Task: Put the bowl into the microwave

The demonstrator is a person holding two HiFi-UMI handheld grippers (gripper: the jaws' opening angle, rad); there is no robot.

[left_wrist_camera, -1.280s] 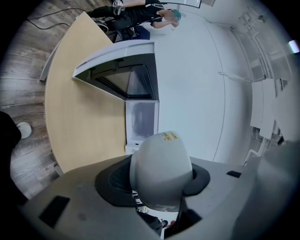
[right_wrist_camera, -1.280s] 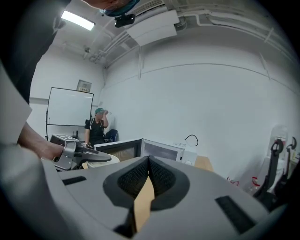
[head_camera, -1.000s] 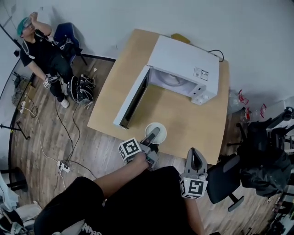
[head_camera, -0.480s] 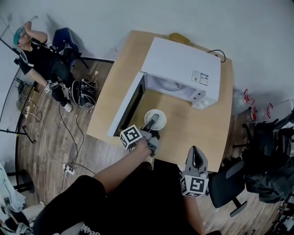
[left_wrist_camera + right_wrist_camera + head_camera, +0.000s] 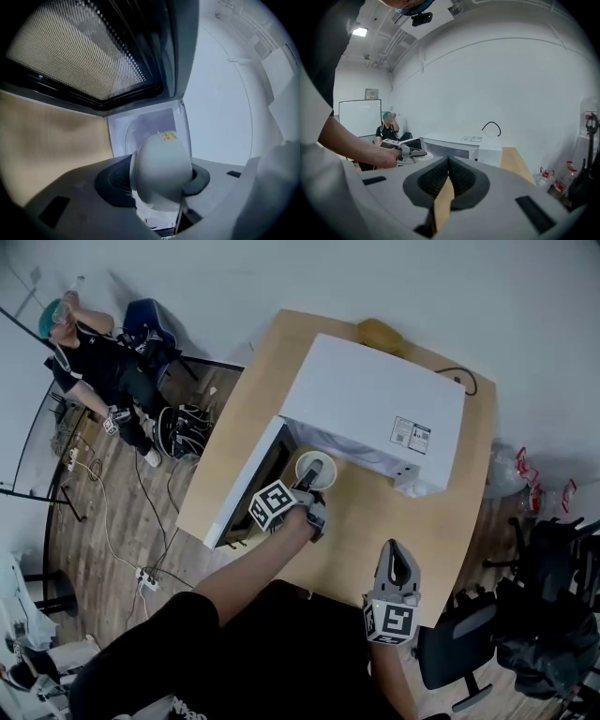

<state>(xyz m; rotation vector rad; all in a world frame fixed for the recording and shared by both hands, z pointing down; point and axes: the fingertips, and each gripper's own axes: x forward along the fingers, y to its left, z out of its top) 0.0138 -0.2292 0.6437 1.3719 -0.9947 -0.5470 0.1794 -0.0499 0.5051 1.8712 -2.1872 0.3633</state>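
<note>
The white bowl (image 5: 315, 468) hangs at the mouth of the white microwave (image 5: 375, 404), just above the wooden table (image 5: 375, 521). My left gripper (image 5: 314, 476) is shut on its rim. In the left gripper view the bowl (image 5: 161, 171) fills the gap between the jaws, with the lit microwave cavity (image 5: 145, 124) straight ahead and the open door (image 5: 79, 47) with its mesh window at the upper left. The door (image 5: 246, 486) swings out to the left. My right gripper (image 5: 397, 557) hovers over the table's near edge, shut with nothing in it (image 5: 449, 164).
A person sits on a chair (image 5: 94, 362) at the far left, with bags and cables on the floor beside them. A brown object (image 5: 380, 331) and a black cable (image 5: 461, 379) lie behind the microwave. An office chair (image 5: 459, 652) stands at the lower right.
My left gripper has carried the bowl from the table's near edge forward to the microwave opening. The right gripper has moved forward a little, still shut.
</note>
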